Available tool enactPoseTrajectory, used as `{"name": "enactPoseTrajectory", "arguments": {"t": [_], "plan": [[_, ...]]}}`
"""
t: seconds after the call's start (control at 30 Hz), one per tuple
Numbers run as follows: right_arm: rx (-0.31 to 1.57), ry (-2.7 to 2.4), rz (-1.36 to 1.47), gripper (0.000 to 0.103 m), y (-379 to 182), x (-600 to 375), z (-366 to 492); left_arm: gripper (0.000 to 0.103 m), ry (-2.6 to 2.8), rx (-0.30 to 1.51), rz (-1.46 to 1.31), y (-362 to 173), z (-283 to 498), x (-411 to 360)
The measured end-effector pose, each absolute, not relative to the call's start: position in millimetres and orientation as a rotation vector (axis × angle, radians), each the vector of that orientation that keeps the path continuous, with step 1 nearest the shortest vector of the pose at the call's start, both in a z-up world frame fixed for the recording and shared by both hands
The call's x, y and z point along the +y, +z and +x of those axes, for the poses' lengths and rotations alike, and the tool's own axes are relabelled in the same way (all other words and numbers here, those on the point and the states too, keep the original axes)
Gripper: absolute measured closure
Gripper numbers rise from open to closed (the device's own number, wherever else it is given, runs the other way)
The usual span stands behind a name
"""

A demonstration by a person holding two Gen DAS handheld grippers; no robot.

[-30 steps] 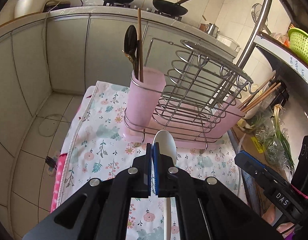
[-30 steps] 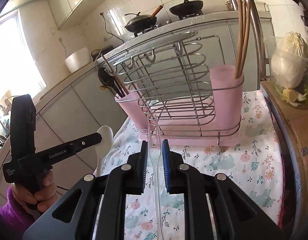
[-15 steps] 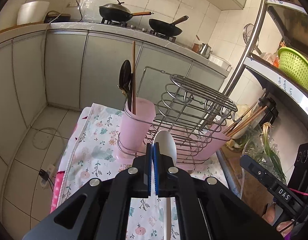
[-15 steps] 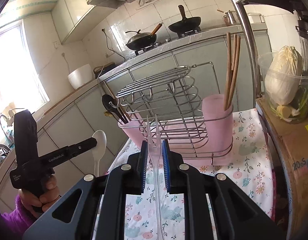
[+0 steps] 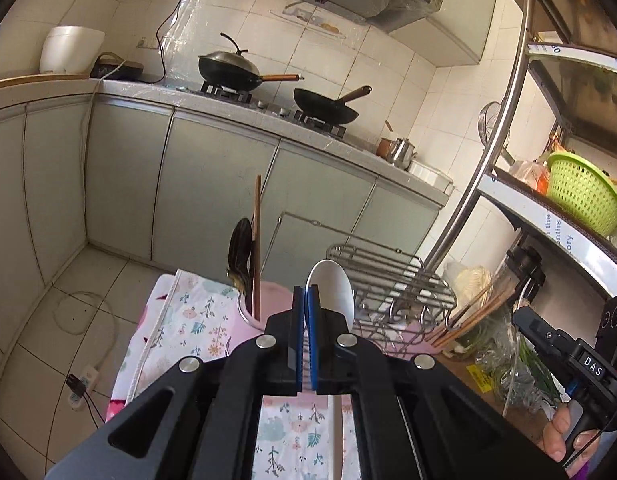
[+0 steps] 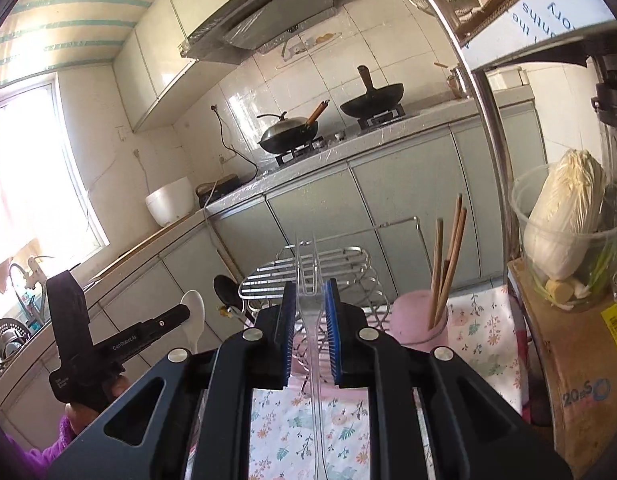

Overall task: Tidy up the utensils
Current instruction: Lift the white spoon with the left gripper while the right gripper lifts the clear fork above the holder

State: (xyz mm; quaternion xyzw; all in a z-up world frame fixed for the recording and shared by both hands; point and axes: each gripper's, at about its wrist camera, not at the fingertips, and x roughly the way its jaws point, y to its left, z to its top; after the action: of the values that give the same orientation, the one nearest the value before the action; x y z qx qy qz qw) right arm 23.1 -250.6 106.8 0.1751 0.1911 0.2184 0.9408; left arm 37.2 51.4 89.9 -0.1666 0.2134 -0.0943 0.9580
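Note:
My left gripper (image 5: 306, 300) is shut on a white spoon (image 5: 334, 290) whose bowl stands up past the pads. It hangs above the near side of the pink wire rack (image 5: 392, 276). The rack's left pink cup (image 5: 244, 312) holds a black spoon (image 5: 239, 248) and a wooden chopstick (image 5: 257, 240). My right gripper (image 6: 310, 300) is shut on a clear plastic fork (image 6: 306, 264), tines up, in front of the rack (image 6: 328, 272). The right pink cup (image 6: 412, 316) holds several chopsticks (image 6: 448, 256). The left gripper (image 6: 186, 312) with the spoon (image 6: 192, 314) shows at the left.
A floral cloth (image 6: 480, 336) covers the table under the rack. At the right stand a cardboard box (image 6: 580, 360), a clear tub with a cabbage (image 6: 564, 216) and a metal shelf pole (image 6: 488, 128). A green basket (image 5: 580, 192) sits on the shelf. A hand (image 5: 556, 436) holds the right gripper.
Both grippers have risen and tipped up, so the rack sits lower and smaller in both views. The spoon and the fork stay clamped as before.

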Motion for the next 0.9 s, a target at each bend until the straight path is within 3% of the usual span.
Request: {"name": "enactPoseTrajectory", "arguments": {"t": [0.43,0.9], "plan": [[0.241,0.408,0.286,0.088,128,-245,53,0.102,-0.034,0.122,-0.297,115,81,54],[0.229,0.39,0.287,0.088,123,-253,83,0.102,0.097,0.004,-0.109,75,115,22]]}}
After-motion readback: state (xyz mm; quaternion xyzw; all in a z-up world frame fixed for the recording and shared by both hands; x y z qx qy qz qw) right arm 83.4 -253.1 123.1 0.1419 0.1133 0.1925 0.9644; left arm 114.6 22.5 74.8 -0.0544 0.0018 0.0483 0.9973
